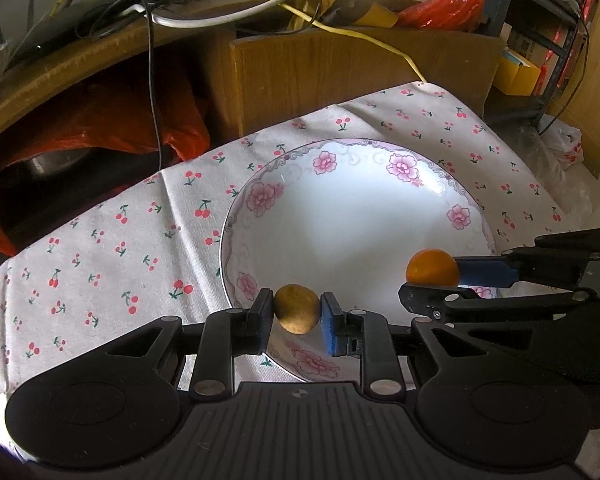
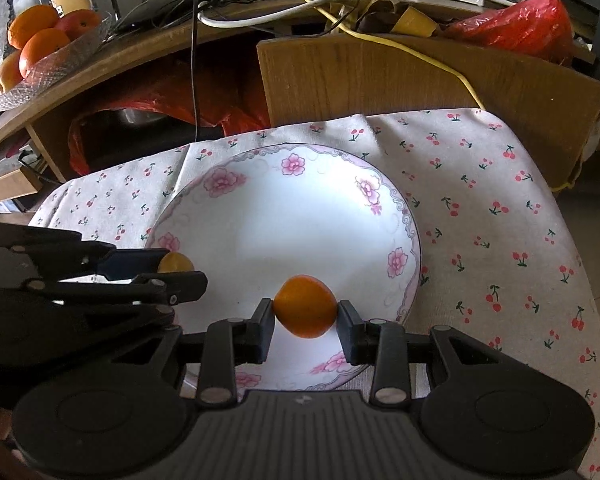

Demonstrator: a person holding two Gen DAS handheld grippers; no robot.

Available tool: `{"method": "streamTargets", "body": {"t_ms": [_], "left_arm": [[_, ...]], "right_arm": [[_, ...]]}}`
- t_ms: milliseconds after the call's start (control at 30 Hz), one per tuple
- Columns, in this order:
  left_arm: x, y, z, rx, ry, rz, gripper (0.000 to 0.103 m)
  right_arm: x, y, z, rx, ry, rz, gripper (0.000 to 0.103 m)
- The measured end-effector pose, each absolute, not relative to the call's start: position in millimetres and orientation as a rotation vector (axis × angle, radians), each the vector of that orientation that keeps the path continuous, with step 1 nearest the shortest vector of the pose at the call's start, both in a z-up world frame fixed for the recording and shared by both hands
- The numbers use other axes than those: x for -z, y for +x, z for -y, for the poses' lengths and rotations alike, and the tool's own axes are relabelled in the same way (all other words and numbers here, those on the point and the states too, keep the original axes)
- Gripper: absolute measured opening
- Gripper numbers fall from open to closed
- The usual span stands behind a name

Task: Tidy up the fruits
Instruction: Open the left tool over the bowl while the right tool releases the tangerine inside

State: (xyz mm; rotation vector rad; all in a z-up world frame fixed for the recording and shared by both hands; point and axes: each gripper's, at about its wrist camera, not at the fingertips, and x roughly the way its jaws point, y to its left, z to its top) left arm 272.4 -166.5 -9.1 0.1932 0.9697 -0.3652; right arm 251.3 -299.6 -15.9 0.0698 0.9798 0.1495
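Left claw [image 1: 296, 312] grasping brown fruit [image 1: 297, 309], right claw [image 2: 305, 314] grasping orange [image 2: 305, 306]; flowered plate [image 1: 380, 152] directly beneath both.

White plate [image 2: 404, 240] middle bare beneath both grippers, cherry cloth [image 2: 500, 208] open rightward, wooden board [image 2: 380, 76] blocking behind

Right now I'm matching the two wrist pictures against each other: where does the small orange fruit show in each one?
Left wrist view: the orange fruit sits at the right edge, pinched by the right gripper, over the plate's rim.
Right wrist view: the orange fruit is at lower centre, between that camera's own fingers.
Shared landmark: the flowered plate on the cherry-print cloth.
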Motion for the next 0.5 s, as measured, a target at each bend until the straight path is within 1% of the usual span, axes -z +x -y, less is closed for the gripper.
{"method": "streamTargets", "body": {"t_ms": [167,367,467,500], "left_arm": [[7.7,274.1,165.1,0.365,0.183,-0.975,0.034],[4.2,273.4,163.3,0.359,0.184,-0.967,0.038],[1.9,272.8,163.1,0.353,0.187,-0.960,0.041],[0.8,272.6,162.6,0.350,0.189,-0.955,0.044]], "right_arm": [[15.0,251.1,300.0,-0.146,0.073,-0.982,0.030],[12.2,250.7,300.7,-0.141,0.074,-0.973,0.030],[11.1,249.9,300.9,-0.140,0.078,-0.968,0.031],[10.7,249.3,300.9,-0.140,0.078,-0.966,0.031]]}}
